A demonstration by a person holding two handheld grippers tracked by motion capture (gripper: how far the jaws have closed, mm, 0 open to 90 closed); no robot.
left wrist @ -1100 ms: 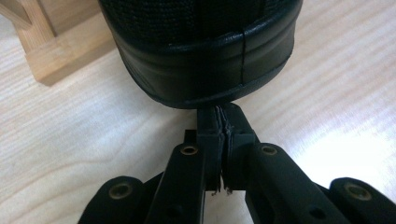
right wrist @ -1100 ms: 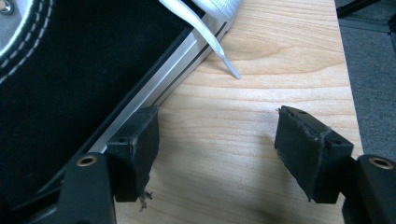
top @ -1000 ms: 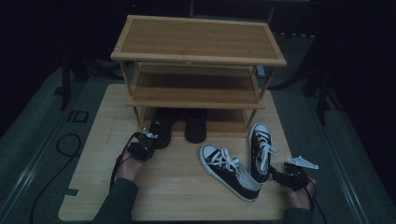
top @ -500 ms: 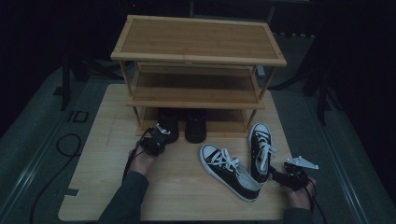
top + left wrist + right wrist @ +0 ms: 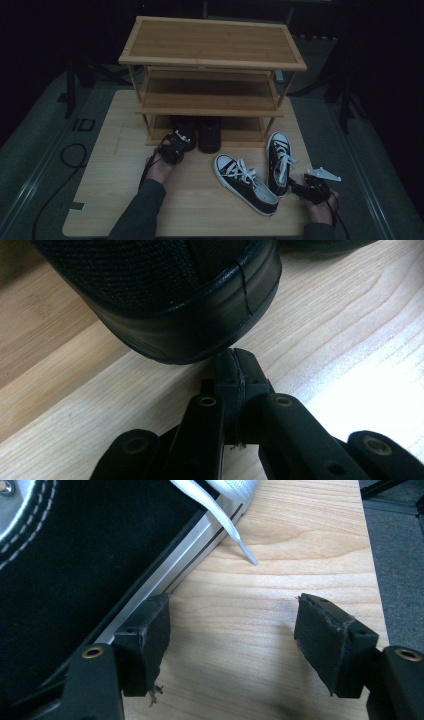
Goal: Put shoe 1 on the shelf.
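Two black shoes stand heel-out under the bottom shelf of a wooden shoe rack (image 5: 210, 102). My left gripper (image 5: 175, 144) is shut with nothing between its jaws. Its tips (image 5: 239, 365) rest right at the heel of the left black shoe (image 5: 184, 134) (image 5: 165, 300). Two black-and-white sneakers lie on the board, one slanted (image 5: 245, 184) and one pointing toward the rack (image 5: 278, 161). My right gripper (image 5: 296, 186) (image 5: 237, 637) stands open on the board beside the sneaker's white sole (image 5: 165, 575), its left finger (image 5: 147, 640) next to that sole.
The rack's top shelf (image 5: 212, 42) and middle shelf (image 5: 210, 92) are bare. A light wooden board (image 5: 115, 165) carries everything, with grey floor and a black cable (image 5: 70, 155) to its left. A white lace (image 5: 235, 535) trails on the board.
My left hand has moved right and toward the rack, bringing its shut gripper up to the left black shoe's heel. The right hand has stayed put.
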